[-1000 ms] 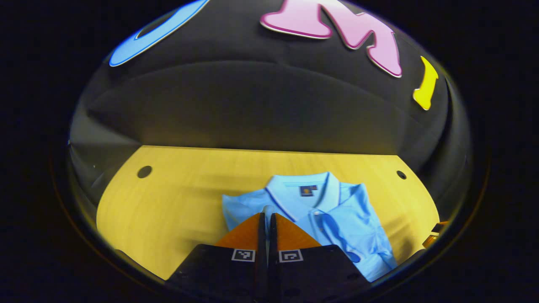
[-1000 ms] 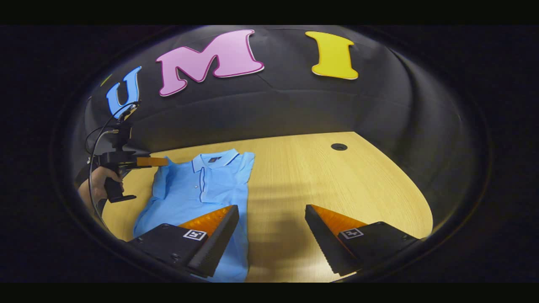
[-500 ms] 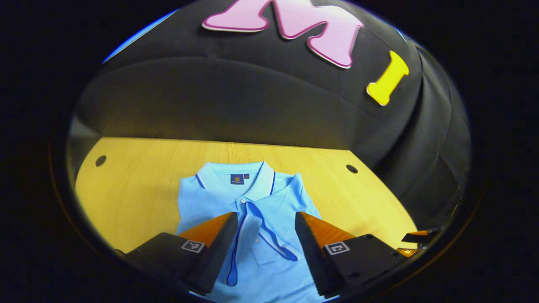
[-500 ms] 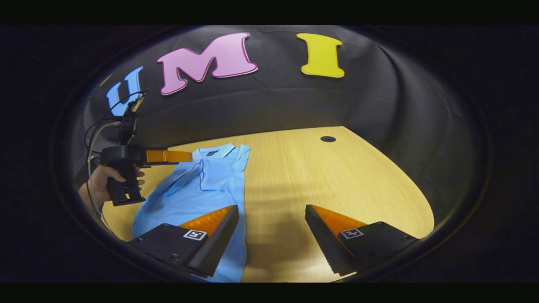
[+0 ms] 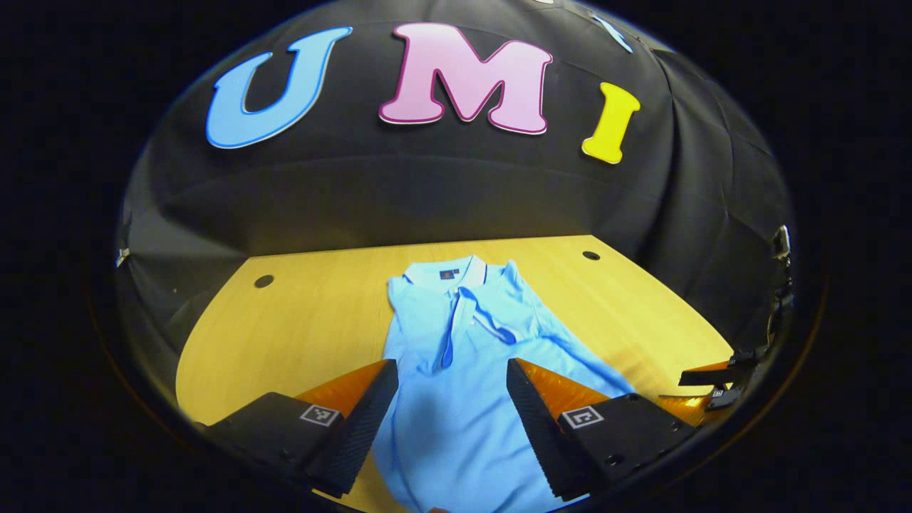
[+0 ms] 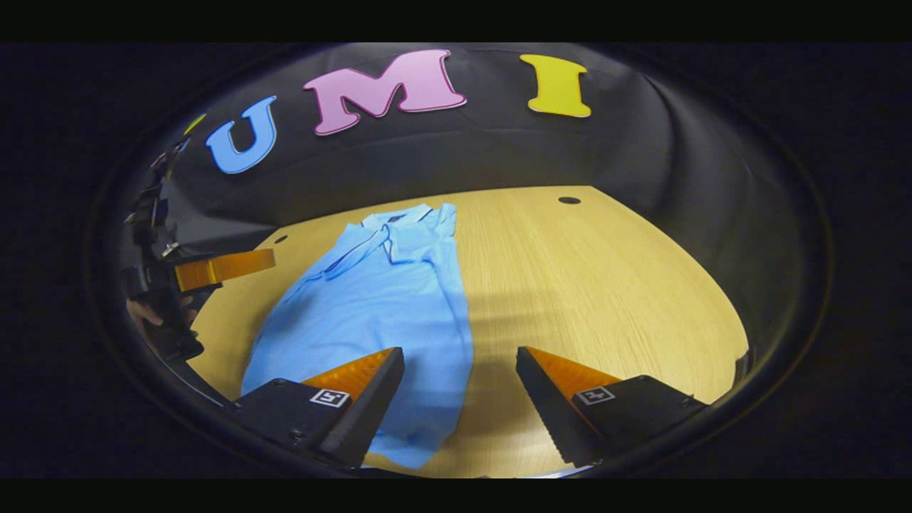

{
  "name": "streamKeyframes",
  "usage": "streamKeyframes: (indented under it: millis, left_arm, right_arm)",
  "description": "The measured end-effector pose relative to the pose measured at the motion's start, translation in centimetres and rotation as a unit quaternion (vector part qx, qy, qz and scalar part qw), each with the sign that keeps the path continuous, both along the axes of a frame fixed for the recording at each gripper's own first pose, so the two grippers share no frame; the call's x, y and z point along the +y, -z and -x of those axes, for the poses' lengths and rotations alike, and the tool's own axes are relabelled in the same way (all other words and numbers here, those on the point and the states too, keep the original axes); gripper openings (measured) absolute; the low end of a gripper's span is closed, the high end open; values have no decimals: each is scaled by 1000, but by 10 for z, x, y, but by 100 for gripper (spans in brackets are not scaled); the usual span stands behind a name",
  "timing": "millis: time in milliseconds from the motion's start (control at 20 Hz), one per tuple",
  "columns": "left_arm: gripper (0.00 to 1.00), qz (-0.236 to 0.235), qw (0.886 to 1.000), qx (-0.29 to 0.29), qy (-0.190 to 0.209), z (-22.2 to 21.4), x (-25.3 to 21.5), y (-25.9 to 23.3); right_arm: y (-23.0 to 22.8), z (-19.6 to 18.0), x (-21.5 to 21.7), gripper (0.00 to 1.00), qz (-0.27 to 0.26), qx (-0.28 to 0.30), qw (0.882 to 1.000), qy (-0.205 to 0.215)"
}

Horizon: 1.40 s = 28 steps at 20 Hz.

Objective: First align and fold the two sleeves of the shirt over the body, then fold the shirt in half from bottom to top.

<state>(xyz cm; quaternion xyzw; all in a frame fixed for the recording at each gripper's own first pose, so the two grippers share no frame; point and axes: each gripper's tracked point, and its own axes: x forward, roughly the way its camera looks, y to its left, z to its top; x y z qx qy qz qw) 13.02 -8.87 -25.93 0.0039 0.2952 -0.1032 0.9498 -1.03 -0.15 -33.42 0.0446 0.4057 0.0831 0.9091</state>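
Shirt (image 5: 456,370) flat on table (image 5: 299,320), both tongs spread, holding nothing

You have a light blue polo shirt (image 5: 463,370) lying flat, front side up, on the wooden worktop (image 5: 306,313). Its collar (image 5: 445,272), white-edged with a dark stripe and a small dark label inside, points toward the booth's far wall, and the hem lies nearest you. Both sleeves are folded in over the body, so the shirt forms a long narrow strip. The placket is open and skewed, with a dark-trimmed edge running down the chest. In the right gripper view the shirt (image 6: 377,313) lies slanted, with soft wrinkles along its folded side.
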Motion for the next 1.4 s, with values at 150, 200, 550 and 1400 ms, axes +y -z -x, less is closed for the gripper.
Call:
streamKeyframes:
  millis: [150, 200, 550, 1400]
  left_arm:
    - [98, 6, 1000, 21, -17, 58, 22, 11]
    - [98, 7, 999, 31, -25, 74, 27, 20]
    - [98, -28, 994, 101, -19, 175, 37, 79]
    - [48, -51, 988, 146, 11, 197, 4, 121]
  right_arm:
    - [3, 32, 6, 99, 4, 13, 1000, -5]
    - [3, 39, 7, 98, 4, 16, 1000, -5]
    - [19, 82, 21, 99, 7, 37, 999, -12]
    - [48, 99, 42, 44, 37, 59, 997, -41]
